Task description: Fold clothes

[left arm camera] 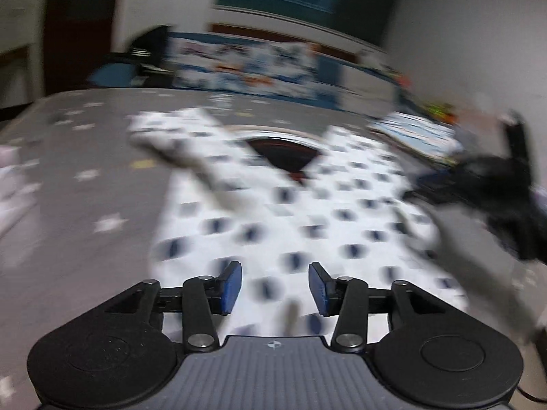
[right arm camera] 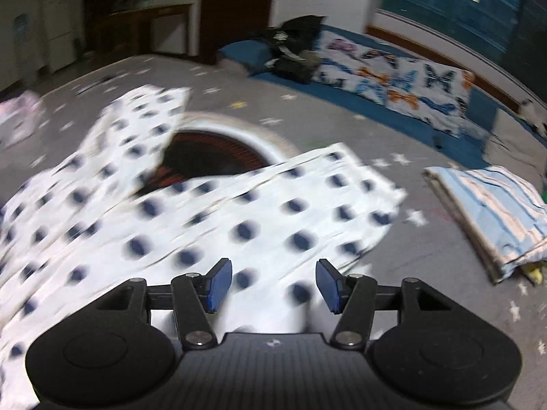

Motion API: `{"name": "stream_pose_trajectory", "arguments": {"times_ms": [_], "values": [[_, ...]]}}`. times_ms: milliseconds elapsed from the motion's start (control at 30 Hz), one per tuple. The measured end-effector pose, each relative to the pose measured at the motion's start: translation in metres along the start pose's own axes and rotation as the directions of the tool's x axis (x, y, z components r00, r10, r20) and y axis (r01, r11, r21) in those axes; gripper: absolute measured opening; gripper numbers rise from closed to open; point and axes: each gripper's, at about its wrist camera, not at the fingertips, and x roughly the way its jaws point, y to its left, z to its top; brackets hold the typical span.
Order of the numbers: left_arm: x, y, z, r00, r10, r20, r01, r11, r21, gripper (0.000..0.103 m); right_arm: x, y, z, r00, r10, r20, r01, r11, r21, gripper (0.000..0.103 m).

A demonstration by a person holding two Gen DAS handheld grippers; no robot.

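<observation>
A white garment with dark blue dots (left arm camera: 307, 225) lies spread on a grey star-patterned bed cover (left arm camera: 85, 177), partly over a round dark red item with a white rim (left arm camera: 283, 152). My left gripper (left arm camera: 275, 287) hovers above the garment's near part, its blue pads apart with nothing between them. At the right edge of the left wrist view is a dark blurred shape that may be the other gripper (left arm camera: 502, 177). In the right wrist view the same garment (right arm camera: 212, 218) fills the left and middle. My right gripper (right arm camera: 273, 285) stands open over its near edge, holding nothing. Both views are motion-blurred.
A folded blue-and-white striped cloth (right arm camera: 492, 212) lies on the cover at the right. A butterfly-print quilt (right arm camera: 400, 78) and a dark bundle (right arm camera: 294, 51) sit on a blue mattress (right arm camera: 372, 109) at the back. Pale pink cloth (right arm camera: 17, 119) lies far left.
</observation>
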Motion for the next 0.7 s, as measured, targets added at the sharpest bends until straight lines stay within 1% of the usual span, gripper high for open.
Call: {"name": "stream_pose_trajectory", "arguments": {"times_ms": [67, 133, 233, 333, 400, 467, 500, 567, 700], "values": [[-0.008, 0.018, -0.006, 0.998, 0.058, -0.002, -0.058, 0.998, -0.036, 0.055, -0.008, 0.017, -0.007, 1.000, 0.026, -0.001, -0.026, 0.999, -0.024, 0.058], [-0.012, 0.032, -0.014, 0.997, 0.080, -0.017, -0.081, 0.994, -0.069, 0.056, -0.016, 0.032, -0.012, 0.999, 0.049, 0.001, -0.049, 0.998, -0.046, 0.059], [-0.016, 0.041, -0.024, 0.995, 0.093, -0.028, -0.095, 0.991, -0.089, 0.056, -0.029, 0.049, -0.019, 0.997, 0.077, 0.012, -0.076, 0.995, -0.065, 0.059], [-0.015, 0.043, -0.029, 0.996, 0.079, -0.036, -0.083, 0.991, -0.104, 0.054, -0.044, 0.068, -0.024, 0.994, 0.109, 0.024, -0.107, 0.990, -0.091, 0.060], [-0.018, 0.039, -0.032, 0.998, 0.059, -0.032, -0.062, 0.993, -0.096, 0.043, -0.054, 0.080, -0.027, 0.990, 0.134, 0.031, -0.130, 0.985, -0.111, 0.060], [-0.019, 0.034, -0.035, 0.999, 0.041, -0.028, -0.043, 0.995, -0.090, 0.016, -0.063, 0.089, -0.031, 0.987, 0.156, 0.035, -0.151, 0.980, -0.131, 0.060], [-0.018, 0.032, -0.036, 0.999, 0.037, -0.028, -0.039, 0.995, -0.093, 0.011, -0.070, 0.096, -0.033, 0.984, 0.175, 0.037, -0.168, 0.975, -0.143, 0.060], [-0.023, 0.032, -0.037, 0.999, 0.048, -0.017, -0.050, 0.992, -0.117, 0.003, -0.079, 0.107, -0.039, 0.977, 0.208, 0.040, -0.199, 0.966, -0.166, 0.061], [-0.045, 0.031, -0.039, 0.997, 0.081, 0.008, -0.078, 0.980, -0.182, 0.002, -0.094, 0.129, -0.053, 0.962, 0.272, 0.035, -0.257, 0.939, -0.228, 0.063]]}}
